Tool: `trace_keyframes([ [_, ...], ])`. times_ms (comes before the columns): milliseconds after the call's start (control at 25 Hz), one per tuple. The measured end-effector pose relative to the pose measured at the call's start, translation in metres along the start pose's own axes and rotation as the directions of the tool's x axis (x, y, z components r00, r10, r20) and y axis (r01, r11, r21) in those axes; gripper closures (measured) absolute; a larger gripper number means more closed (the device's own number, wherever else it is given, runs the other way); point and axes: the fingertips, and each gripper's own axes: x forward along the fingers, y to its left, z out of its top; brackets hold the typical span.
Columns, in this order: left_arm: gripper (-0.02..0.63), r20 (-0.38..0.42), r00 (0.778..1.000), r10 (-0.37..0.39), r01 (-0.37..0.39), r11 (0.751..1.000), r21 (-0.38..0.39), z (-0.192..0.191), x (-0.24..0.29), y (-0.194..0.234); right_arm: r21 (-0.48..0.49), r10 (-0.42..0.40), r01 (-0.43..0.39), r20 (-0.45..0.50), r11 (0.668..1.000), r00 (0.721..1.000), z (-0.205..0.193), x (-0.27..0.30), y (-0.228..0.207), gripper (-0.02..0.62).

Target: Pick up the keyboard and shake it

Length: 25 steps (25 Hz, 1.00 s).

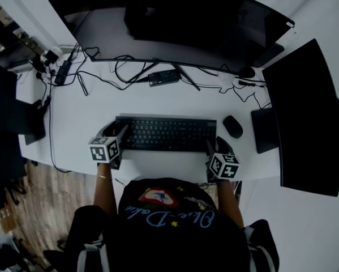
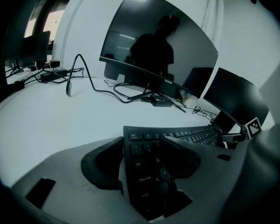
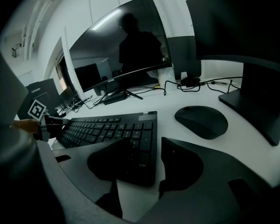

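A black keyboard (image 1: 166, 134) lies flat on the white desk (image 1: 78, 115) in front of the person. My left gripper (image 1: 116, 135) is at its left end. In the left gripper view the keyboard (image 2: 191, 135) runs in between the jaws of my left gripper (image 2: 140, 161): one jaw stands outside the left edge, the other over the keys, and they stand wide. My right gripper (image 1: 217, 147) is at the right end. In the right gripper view my right gripper (image 3: 151, 161) straddles the corner of the keyboard (image 3: 107, 127), and a strip of desk shows between the edge and the outer jaw.
A black mouse (image 1: 232, 126) sits just right of the keyboard, close to the right gripper. A wide curved monitor (image 1: 175, 21) stands behind, a second monitor (image 1: 305, 118) at the right. Cables and a power brick (image 1: 163, 77) lie behind the keyboard.
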Motion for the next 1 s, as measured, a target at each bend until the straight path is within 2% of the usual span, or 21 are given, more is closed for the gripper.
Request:
trace_keyframes([
  [120, 0.383, 0.079, 0.996, 0.029, -0.028, 1.000, -0.013, 0.010, -0.009, 0.004, 0.001, -0.022, 0.022, -0.003, 1.000, 1.000, 0.001, -0.001, -0.005, 0.383],
  [240, 0.390, 0.125, 0.992, 0.034, -0.035, 0.999, 0.006, 0.019, -0.016, 0.002, 0.000, -0.056, 0.056, 0.044, 0.998, 0.997, 0.011, -0.007, -0.008, 0.383],
  [320, 0.429, 0.157, 0.987, 0.038, -0.042, 0.999, 0.024, 0.024, -0.023, 0.000, 0.011, -0.060, 0.059, 0.083, 0.998, 0.995, 0.021, -0.012, -0.007, 0.391],
  [400, 0.492, 0.191, 0.981, 0.034, -0.042, 0.998, 0.038, 0.029, -0.030, -0.004, 0.009, -0.059, 0.058, 0.125, 0.998, 0.990, 0.032, -0.019, -0.005, 0.443],
  [520, 0.542, 0.231, 0.973, 0.018, -0.028, 0.999, 0.044, 0.036, -0.038, -0.013, -0.020, -0.057, 0.062, 0.184, 0.998, 0.981, 0.049, -0.030, 0.002, 0.571],
  [640, 0.590, 0.272, 0.962, -0.017, -0.003, 0.997, 0.074, 0.044, -0.046, -0.028, -0.017, -0.034, 0.039, 0.236, 0.999, 0.971, 0.063, -0.039, 0.012, 0.586],
  [840, 0.595, 0.320, 0.940, -0.120, 0.055, 0.977, 0.207, 0.057, -0.064, -0.063, -0.055, 0.006, 0.013, 0.332, 0.998, 0.943, 0.087, -0.061, 0.031, 0.594],
  [1000, 0.595, 0.379, 0.912, -0.159, 0.058, 0.963, 0.265, 0.071, -0.083, -0.082, -0.087, 0.058, -0.025, 0.395, 0.996, 0.917, 0.100, -0.079, 0.051, 0.595],
])
